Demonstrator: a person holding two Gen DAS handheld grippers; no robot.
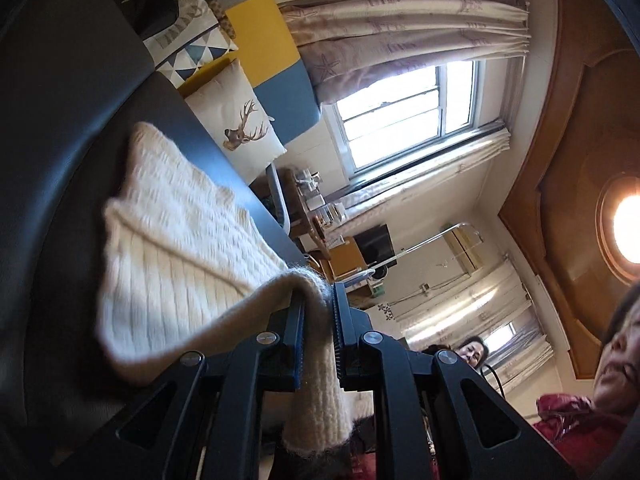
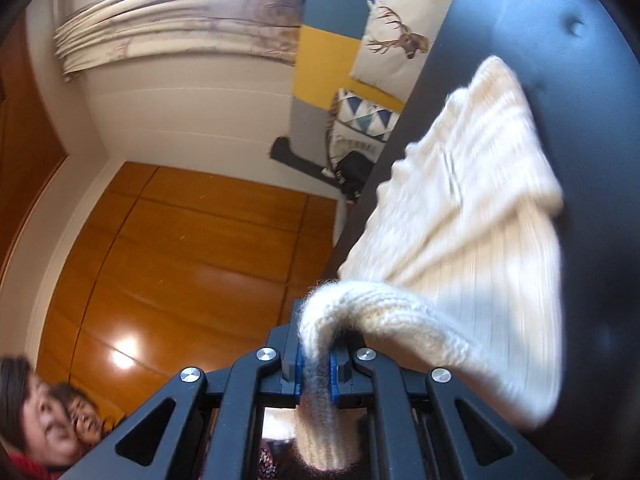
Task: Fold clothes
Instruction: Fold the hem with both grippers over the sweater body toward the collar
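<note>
Slippage is judged the principal risk: the cream knit sweater (image 1: 180,248) is held only by narrow bunches of its ribbed edge, and the weight of the hanging panel could drag either bunch out of the pads if the lift is carried far or jerked. Uneven travel of the two grippers is a second hazard, since the fold line would be skewed and the lifted half laid crooked on the dark blue surface (image 1: 80,128). Snagging of loose fibres on the serrated pads is also possible on release.

At the left gripper (image 1: 319,320), the jaws are closed upon a fold of the edge, which is draped over the inner finger and passes down between the pads towards the camera. At the right gripper (image 2: 316,364), the jaws are likewise clamped on a thick roll of the same edge (image 2: 320,320), which arches above the fingertips before entering the gap.

From both grips the garment is seen to fan outward and away, its far portion lying against the dark surface, near a deer-print cushion (image 1: 240,132). Motion blur is noted on the cloth.
</note>
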